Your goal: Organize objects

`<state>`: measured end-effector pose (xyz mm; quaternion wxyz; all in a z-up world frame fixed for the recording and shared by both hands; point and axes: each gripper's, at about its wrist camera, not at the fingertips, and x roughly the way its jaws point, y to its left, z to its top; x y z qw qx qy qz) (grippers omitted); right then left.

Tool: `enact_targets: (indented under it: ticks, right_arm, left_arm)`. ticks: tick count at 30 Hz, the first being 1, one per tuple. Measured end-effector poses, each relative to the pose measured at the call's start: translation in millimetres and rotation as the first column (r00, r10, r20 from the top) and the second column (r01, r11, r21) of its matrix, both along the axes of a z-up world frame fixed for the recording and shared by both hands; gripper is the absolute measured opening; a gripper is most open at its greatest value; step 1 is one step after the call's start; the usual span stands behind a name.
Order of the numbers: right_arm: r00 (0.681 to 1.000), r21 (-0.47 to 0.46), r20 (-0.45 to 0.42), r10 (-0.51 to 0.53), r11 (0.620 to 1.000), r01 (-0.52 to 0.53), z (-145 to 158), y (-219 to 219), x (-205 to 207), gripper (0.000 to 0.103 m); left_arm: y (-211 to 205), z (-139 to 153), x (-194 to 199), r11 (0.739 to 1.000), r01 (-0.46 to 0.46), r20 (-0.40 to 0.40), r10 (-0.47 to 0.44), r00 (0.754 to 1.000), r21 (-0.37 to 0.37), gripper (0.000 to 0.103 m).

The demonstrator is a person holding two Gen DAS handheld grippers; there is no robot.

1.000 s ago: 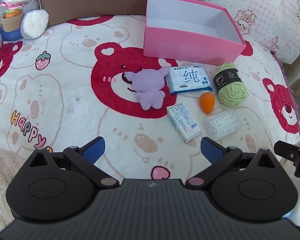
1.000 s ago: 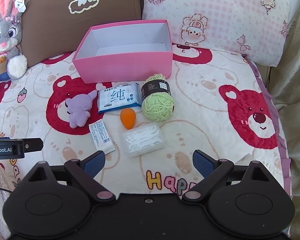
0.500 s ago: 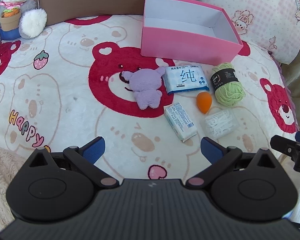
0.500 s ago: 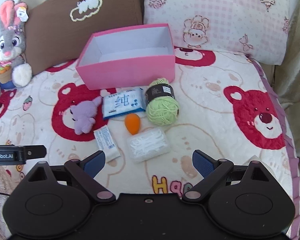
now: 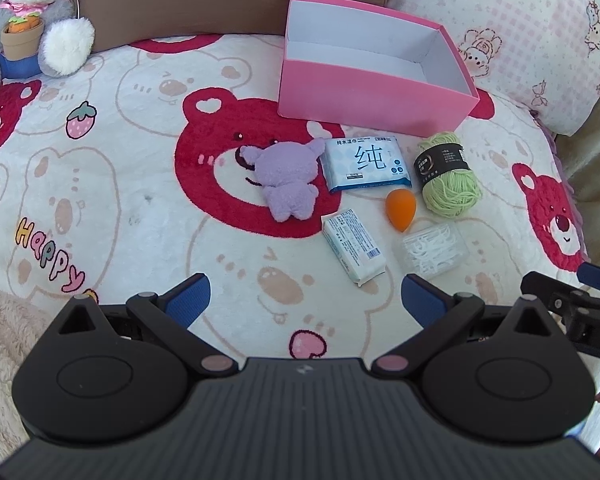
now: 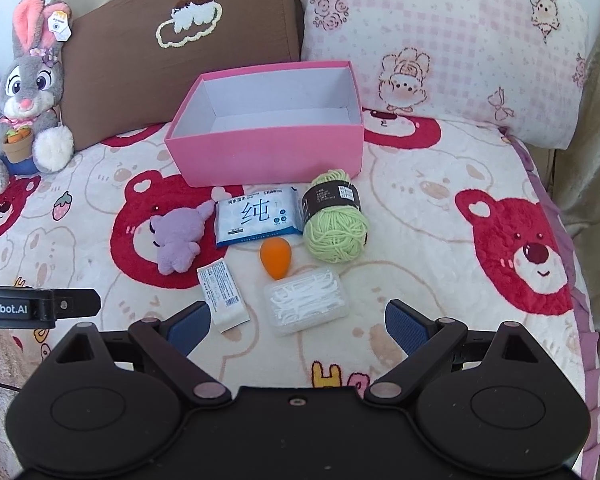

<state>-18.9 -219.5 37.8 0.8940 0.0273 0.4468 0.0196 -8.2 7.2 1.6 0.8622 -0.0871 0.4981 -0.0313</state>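
Open pink box [image 6: 268,156] upright, empty. Just before it: purple plush [image 6: 178,240], blue wipes pack [image 6: 258,216], green yarn [image 6: 334,218]. Nearer still: white packet [image 6: 224,296], orange sponge [image 6: 275,257], clear floss-pick case [image 6: 306,300].

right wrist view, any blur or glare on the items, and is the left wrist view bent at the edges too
Right wrist view: sharp, evenly lit, no glare; print on the wipes pack reads clearly. Left wrist view: equally sharp, soft light, but fisheye bends the pink box and darkens the corners; the right wrist view curves likewise.

Bright even daylight, soft faint shadows, sharp focus, fisheye-curved dark corners
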Motion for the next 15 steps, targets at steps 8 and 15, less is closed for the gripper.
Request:
enact_targets:
  ticks: [8, 15]
  right_arm:
    - [0.998, -0.007, -0.037, -0.048, 0.999, 0.048, -3.5, -10.4, 2.1, 0.096]
    - [0.998, -0.040, -0.049, -0.045, 0.998, 0.043, -3.8, -7.2, 2.0, 0.096]
  left_arm:
    - [-0.9, -0.3, 0.7, 1.000, -0.002, -0.014, 0.002, 1.000, -0.013, 0.103]
    - [0.0, 0.7, 0.0, 1.000, -0.006, -0.017, 0.006, 1.000, -0.024, 0.103]
